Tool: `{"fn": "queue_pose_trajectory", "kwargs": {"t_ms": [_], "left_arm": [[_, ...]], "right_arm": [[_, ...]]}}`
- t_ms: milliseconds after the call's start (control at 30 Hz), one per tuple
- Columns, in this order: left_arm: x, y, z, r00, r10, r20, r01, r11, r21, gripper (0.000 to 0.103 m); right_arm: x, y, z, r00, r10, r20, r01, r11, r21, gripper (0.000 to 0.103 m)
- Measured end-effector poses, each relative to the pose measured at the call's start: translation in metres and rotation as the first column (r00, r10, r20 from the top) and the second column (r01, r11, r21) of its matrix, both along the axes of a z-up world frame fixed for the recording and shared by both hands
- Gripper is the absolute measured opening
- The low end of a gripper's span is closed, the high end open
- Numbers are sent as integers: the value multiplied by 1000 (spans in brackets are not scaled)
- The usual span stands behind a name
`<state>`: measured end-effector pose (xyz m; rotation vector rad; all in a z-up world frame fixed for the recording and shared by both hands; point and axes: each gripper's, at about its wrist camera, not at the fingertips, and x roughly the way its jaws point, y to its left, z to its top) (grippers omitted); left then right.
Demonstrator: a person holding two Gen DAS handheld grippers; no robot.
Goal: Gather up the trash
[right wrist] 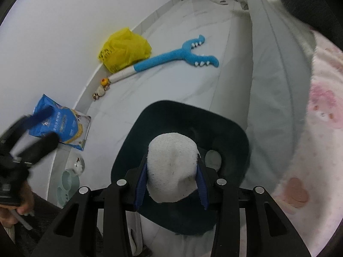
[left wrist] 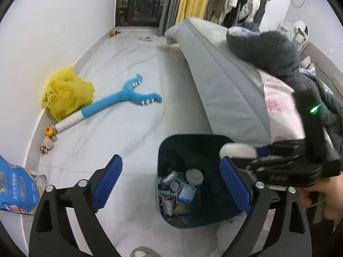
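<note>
A dark blue trash bin [left wrist: 212,212] stands on the floor beside the bed and holds several cans and wrappers [left wrist: 182,190]. My right gripper [right wrist: 171,180] is shut on a white crumpled paper wad [right wrist: 172,167] and holds it right over the bin's opening [right wrist: 133,141]. In the left wrist view the right gripper [left wrist: 253,153] shows with the wad [left wrist: 235,150] above the bin's far right rim. My left gripper [left wrist: 171,184] is open and empty, hovering over the bin's left side.
A yellow plastic bag [left wrist: 64,94], a blue plush toy [left wrist: 122,98], small toys [left wrist: 48,139] and a blue pet-food bag [left wrist: 17,188] lie along the left wall. The grey bed [left wrist: 225,81] with blankets is at the right. Pet bowls [right wrist: 68,180] stand near the wall.
</note>
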<state>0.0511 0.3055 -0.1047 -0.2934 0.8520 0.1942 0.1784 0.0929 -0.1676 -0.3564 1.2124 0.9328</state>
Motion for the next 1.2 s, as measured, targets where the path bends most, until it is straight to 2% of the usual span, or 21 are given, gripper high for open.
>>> {"fn": "queue_pose_trajectory", "kwargs": {"t_ms": [100, 333, 433, 667, 833, 1067, 1200], "left_arm": [[-4, 3, 11, 1000, 8, 27, -8, 1000, 13, 97], [-11, 4, 40, 996, 19, 85, -24, 998, 56, 97], [-13, -2, 53, 994, 11, 112, -19, 997, 74, 98], [-21, -32, 81, 985, -37, 166, 14, 990, 139, 99], [-24, -53, 92, 983, -58, 176, 30, 987, 157, 100], [-29, -91, 95, 983, -86, 162, 57, 983, 177, 100], [-35, -117, 99, 981, -110, 159, 75, 975, 208, 100]], "right_arm": [[-3, 6, -8, 1000, 10, 1, -9, 999, -31, 44], [-8, 5, -17, 1000, 13, 10, -12, 997, -81, 64], [-10, -1, -7, 1000, 10, 28, -8, 998, -64, 67], [-23, -39, 45, 995, -39, 94, 31, 996, 82, 79], [-42, -79, 80, 980, -58, 189, 30, 989, 145, 86], [-55, -154, 123, 932, -154, 329, 90, 976, 200, 98], [-60, -202, 149, 900, -227, 372, 144, 960, 238, 99]]}}
